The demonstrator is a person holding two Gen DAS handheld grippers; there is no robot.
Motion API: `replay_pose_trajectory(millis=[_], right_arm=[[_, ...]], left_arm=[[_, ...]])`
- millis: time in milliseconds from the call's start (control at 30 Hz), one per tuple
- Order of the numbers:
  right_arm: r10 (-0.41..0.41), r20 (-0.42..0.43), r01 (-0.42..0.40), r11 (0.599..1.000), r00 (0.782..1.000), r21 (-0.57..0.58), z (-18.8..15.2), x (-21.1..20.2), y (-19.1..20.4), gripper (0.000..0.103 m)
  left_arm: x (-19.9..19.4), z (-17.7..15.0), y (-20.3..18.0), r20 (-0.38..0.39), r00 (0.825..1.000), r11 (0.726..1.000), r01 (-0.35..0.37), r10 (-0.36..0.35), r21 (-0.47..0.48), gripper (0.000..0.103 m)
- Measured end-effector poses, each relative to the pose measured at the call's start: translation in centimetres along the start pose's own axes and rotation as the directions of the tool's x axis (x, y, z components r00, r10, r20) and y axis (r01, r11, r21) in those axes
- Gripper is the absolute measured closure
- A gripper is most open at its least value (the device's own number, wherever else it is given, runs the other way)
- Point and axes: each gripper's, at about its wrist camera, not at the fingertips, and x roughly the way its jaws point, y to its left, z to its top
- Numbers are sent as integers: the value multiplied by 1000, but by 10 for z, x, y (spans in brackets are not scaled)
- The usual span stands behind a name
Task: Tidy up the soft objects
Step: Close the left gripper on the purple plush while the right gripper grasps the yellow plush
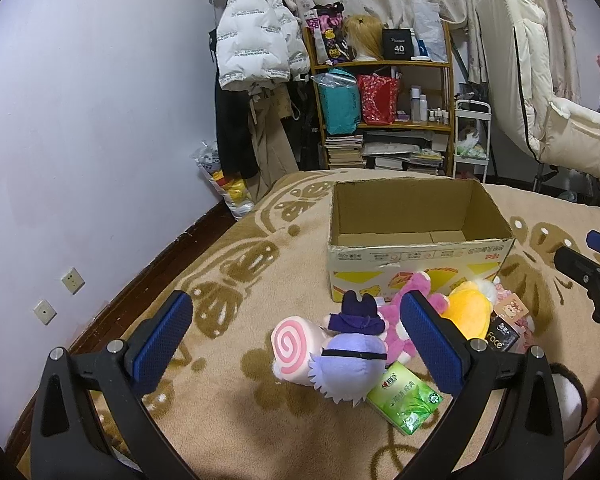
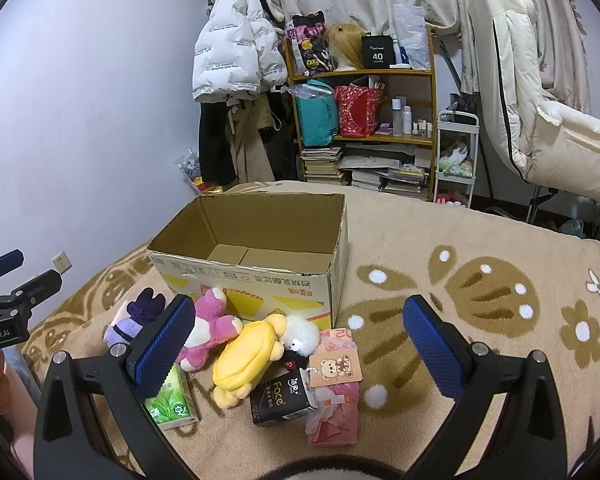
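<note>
Both grippers, left gripper [image 1: 296,344] and right gripper [image 2: 300,344], jaws wide, empty. Plush toys [image 2: 236,344] heaped beside empty cardboard box [image 2: 260,276] on bed, handy for loading.

1 cardboard box [image 2: 260,276]; 4 plush toys [image 2: 244,356]; 3 tissue packs [image 2: 280,400].
</note>
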Motion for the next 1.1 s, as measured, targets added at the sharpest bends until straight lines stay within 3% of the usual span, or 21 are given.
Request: replay_pose_trajectory(millis=[167, 533, 1100], right_arm=[[2, -7, -2, 1000, 1000, -8, -3, 2, 3, 0], [28, -45, -29, 999, 999, -29, 1, 13, 8, 0], [81, -161, -93, 993, 984, -73, -9, 76, 33, 0]], left_arm=[[3, -3, 1, -8, 1000, 1000, -1, 1, -7, 0], [39, 12, 21, -135, 991, 997, 13, -24, -80, 0], [115, 18, 32, -301, 952, 991, 18, -58, -133, 1]])
